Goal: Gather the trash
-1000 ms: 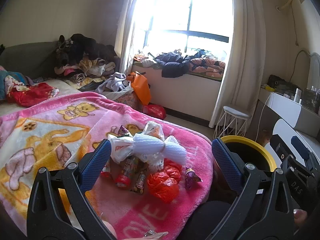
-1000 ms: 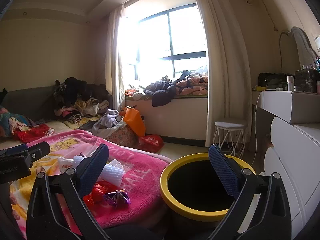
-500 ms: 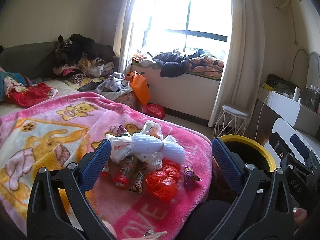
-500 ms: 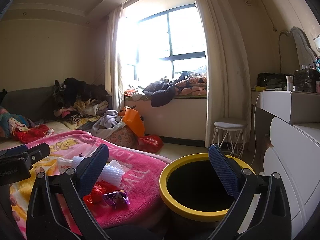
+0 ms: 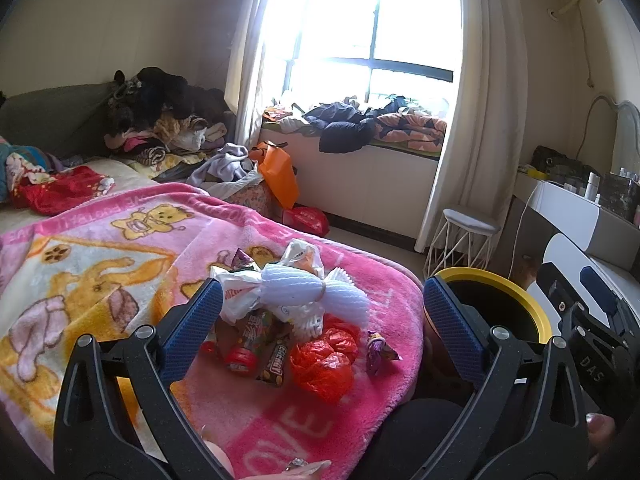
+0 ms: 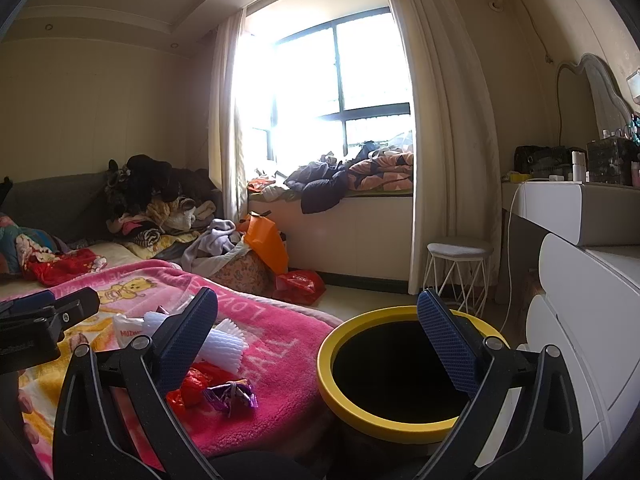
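Little has moved since the earlier frame; both grippers hover as before. The left gripper point(image 5: 322, 322) hangs over the blanket point(image 5: 120, 240), jaws spread, the trash point(image 5: 296, 312) between them at 12 o'clock. The right gripper point(image 6: 318, 338), jaws spread, has the bin point(image 6: 348, 400) at 1 o'clock.

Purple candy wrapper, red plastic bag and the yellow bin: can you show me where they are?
Purple candy wrapper point(image 6: 231, 394), right wrist view, on its crinkled middle.
Red plastic bag point(image 5: 324, 360), left wrist view, on its crumpled centre.
Yellow bin point(image 6: 352, 408), right wrist view, on its front rim.
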Motion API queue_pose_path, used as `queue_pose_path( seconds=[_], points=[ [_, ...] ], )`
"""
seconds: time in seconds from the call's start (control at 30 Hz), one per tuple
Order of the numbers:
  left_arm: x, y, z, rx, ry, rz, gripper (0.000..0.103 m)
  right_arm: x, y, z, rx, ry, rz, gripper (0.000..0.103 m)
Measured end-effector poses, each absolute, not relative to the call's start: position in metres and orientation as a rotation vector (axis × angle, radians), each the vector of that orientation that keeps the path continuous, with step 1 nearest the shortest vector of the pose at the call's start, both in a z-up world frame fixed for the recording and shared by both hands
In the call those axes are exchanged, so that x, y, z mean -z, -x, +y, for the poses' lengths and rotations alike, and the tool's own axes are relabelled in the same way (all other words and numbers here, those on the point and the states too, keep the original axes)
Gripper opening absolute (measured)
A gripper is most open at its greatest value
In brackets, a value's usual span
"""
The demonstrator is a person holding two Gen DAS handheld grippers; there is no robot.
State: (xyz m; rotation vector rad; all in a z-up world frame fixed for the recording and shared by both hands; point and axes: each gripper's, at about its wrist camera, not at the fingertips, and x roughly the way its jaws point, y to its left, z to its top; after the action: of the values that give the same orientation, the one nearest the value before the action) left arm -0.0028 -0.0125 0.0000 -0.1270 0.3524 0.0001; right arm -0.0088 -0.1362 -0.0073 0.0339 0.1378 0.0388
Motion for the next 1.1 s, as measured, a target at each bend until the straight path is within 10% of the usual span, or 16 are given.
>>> queue_pose_path(
  seconds=[1.1],
  points=[
    [0.010, -0.013, 0.053, -0.106, 0.235, 0.415, 0.092, 0.020, -0.035, -0.096, -0.256, -0.023, 0.314, 0.097]
  ],
)
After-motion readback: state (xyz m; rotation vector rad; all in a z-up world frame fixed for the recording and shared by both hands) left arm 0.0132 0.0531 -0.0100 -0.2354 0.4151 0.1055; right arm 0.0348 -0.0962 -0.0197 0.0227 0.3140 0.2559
